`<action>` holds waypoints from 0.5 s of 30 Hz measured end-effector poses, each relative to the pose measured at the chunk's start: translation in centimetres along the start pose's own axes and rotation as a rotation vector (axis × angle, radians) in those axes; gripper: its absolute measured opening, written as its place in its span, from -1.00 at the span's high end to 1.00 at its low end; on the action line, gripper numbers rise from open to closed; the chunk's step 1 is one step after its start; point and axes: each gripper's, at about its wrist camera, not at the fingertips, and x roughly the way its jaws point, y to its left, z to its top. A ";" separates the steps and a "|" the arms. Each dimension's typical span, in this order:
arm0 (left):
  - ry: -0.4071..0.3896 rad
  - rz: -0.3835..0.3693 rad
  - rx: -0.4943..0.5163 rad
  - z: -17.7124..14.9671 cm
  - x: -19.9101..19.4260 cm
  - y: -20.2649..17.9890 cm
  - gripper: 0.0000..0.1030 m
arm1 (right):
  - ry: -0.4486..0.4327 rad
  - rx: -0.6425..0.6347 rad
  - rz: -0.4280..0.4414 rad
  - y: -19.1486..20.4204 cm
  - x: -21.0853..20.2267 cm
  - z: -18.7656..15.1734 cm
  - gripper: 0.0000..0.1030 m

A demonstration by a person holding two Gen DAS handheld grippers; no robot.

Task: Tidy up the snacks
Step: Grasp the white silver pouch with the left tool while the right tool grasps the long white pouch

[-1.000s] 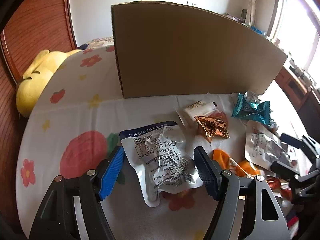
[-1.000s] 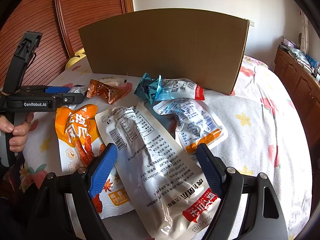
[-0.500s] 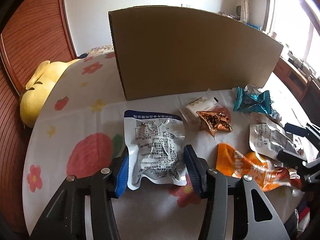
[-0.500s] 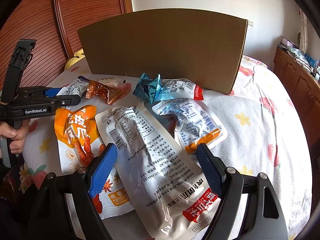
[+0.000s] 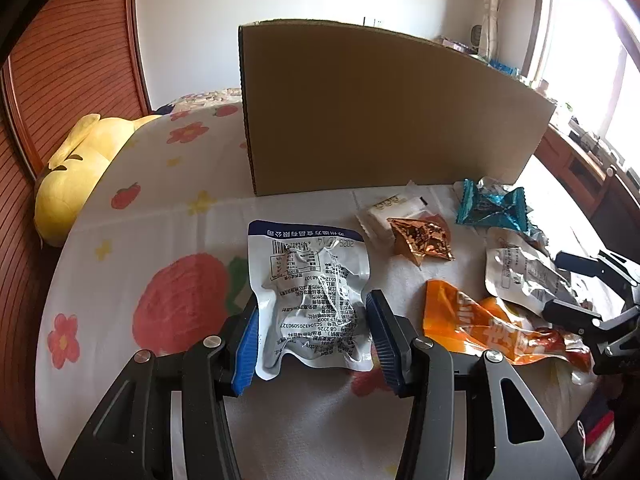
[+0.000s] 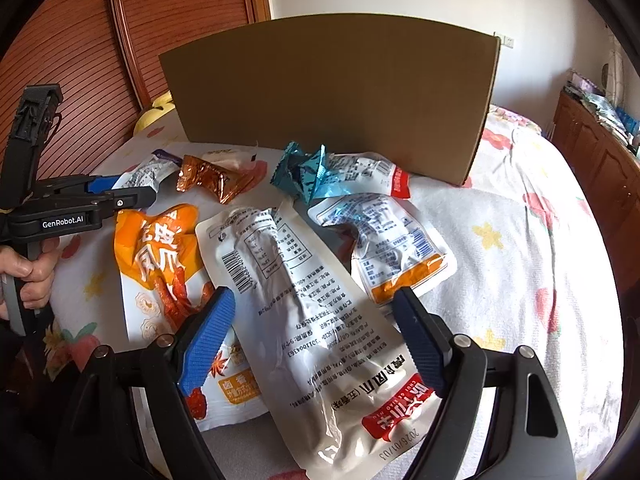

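My left gripper (image 5: 312, 336) is shut on a silver snack pouch with a blue top band (image 5: 308, 280), its blue pads pressing both sides of the pouch's near end; it also shows in the right wrist view (image 6: 120, 192). My right gripper (image 6: 312, 336) is open, its pads either side of a long white pouch with a red label (image 6: 304, 312), not gripping it. An orange chicken-feet bag (image 6: 156, 248), a copper foil pack (image 6: 212, 182), a teal foil pack (image 6: 304, 172) and a white-orange pouch (image 6: 384, 240) lie around. A brown cardboard box (image 5: 380, 116) stands behind them.
All lies on a flowered bed sheet (image 5: 180, 280). A yellow plush toy (image 5: 76, 172) lies at the far left by the wooden headboard (image 5: 60, 60). A small white pack (image 5: 392, 208) lies in front of the box. A wooden cabinet (image 6: 600, 160) stands at the right.
My left gripper has closed from wide open onto the silver pouch, which now stands straight between the pads. The right gripper has not moved.
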 end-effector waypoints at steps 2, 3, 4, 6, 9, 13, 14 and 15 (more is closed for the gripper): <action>-0.007 -0.006 -0.001 -0.1 -0.3 -0.1 -0.01 | 0.023 -0.020 0.007 0.1 0.1 0.3 -0.58; -0.013 -0.006 0.001 -0.1 -0.5 -0.2 0.00 | 0.034 -0.035 0.008 0.2 0.2 0.4 -0.58; -0.019 -0.004 0.003 -0.1 -0.7 -0.3 0.00 | 0.046 -0.057 0.007 0.4 0.3 0.6 -0.58; -0.031 -0.004 0.006 -0.2 -1.2 -0.4 0.00 | 0.066 -0.087 0.001 0.8 0.7 1.2 -0.58; -0.042 -0.019 0.001 -0.4 -1.8 -0.5 -0.01 | 0.100 -0.116 0.007 1.1 1.4 2.0 -0.58; -0.051 -0.026 0.011 -0.7 -2.5 -0.9 -0.01 | 0.117 -0.161 -0.020 1.6 2.3 2.8 -0.58; -0.053 -0.027 0.014 -0.8 -2.7 -1.0 -0.01 | 0.122 -0.168 -0.025 1.7 2.5 3.0 -0.58; -0.055 -0.028 0.016 -0.8 -2.8 -1.1 -0.01 | 0.125 -0.178 -0.028 1.7 2.7 3.1 -0.58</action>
